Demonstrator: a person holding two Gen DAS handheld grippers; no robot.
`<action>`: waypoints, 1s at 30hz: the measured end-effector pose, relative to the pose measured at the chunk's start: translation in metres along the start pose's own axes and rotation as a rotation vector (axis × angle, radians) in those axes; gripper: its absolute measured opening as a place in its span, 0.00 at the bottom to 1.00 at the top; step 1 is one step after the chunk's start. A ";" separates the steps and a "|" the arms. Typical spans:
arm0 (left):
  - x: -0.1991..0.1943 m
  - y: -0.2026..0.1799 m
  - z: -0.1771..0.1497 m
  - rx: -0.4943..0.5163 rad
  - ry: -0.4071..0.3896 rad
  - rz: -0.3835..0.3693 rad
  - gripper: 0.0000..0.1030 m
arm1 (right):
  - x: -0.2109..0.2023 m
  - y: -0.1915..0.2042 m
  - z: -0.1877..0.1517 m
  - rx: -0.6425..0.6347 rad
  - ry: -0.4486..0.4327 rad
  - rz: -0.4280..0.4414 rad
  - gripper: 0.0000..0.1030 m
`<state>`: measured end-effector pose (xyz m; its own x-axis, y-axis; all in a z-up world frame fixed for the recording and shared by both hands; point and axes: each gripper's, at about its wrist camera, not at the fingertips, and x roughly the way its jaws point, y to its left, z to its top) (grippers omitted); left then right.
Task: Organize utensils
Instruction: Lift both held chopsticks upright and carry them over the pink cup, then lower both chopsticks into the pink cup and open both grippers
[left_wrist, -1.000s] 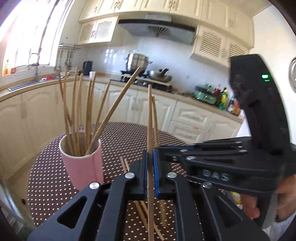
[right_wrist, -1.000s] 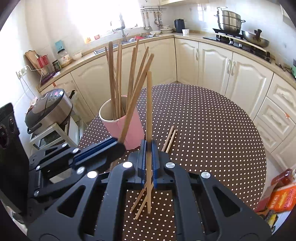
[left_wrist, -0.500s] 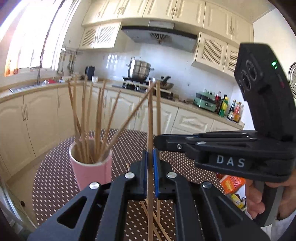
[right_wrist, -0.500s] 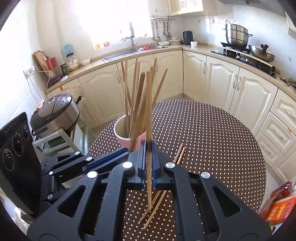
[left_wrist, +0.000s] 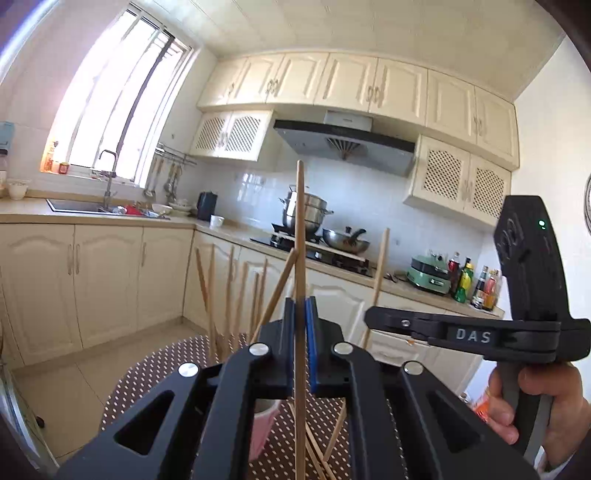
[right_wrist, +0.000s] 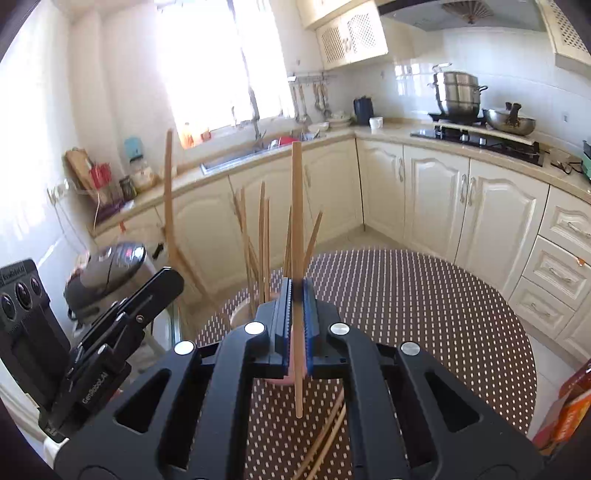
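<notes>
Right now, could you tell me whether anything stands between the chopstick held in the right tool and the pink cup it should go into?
Only the chopsticks already in the cup: they fan out over its mouth. The held chopstick hangs upright in the shut right tool, in front of the pink cup, which the tool mostly hides.

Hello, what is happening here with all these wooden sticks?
A person is sorting chopsticks at a dotted table. The left gripper and the right gripper are each shut on one upright chopstick. A pink cup already holds several; at least two loose chopsticks lie on the table.
</notes>
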<state>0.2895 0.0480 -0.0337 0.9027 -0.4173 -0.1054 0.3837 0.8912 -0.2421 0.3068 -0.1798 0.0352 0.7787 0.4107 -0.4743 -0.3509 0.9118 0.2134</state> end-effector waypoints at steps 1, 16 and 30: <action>0.001 0.001 0.002 0.004 -0.011 0.008 0.06 | 0.000 0.000 0.003 0.006 -0.017 0.002 0.06; 0.031 0.014 0.028 0.013 -0.119 0.109 0.06 | 0.004 -0.001 0.037 0.053 -0.171 0.057 0.06; 0.036 0.019 0.028 0.020 -0.194 0.181 0.06 | 0.029 0.003 0.031 0.055 -0.148 0.071 0.06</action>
<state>0.3351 0.0551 -0.0153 0.9767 -0.2104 0.0421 0.2145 0.9524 -0.2165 0.3442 -0.1650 0.0483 0.8228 0.4656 -0.3260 -0.3815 0.8775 0.2904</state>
